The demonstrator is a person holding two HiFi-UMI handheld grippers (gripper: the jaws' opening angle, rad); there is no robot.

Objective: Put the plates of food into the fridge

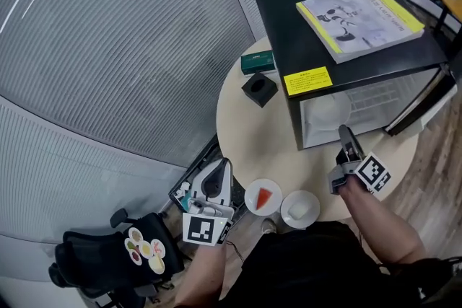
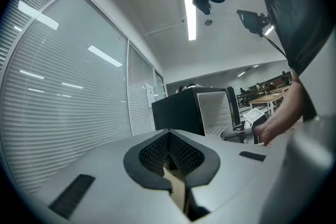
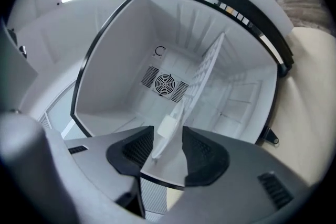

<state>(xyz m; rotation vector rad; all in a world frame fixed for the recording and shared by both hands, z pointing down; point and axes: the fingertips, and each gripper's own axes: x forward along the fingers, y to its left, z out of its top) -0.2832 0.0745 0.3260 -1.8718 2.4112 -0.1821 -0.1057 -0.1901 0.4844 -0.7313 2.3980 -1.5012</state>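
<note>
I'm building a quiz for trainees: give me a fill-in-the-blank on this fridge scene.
The fridge stands ____. Outside it, the table bears ____ plates. The book lies on top of the ____. The left gripper has its jaws ____.
Missing words: open; two; fridge; shut.

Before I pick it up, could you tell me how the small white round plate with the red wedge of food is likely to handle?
The small white round plate looks stiff and smooth, so its thin rim may slip in a grasp. The red wedge of food lies loose on it and would probably slide off if tilted.
</note>
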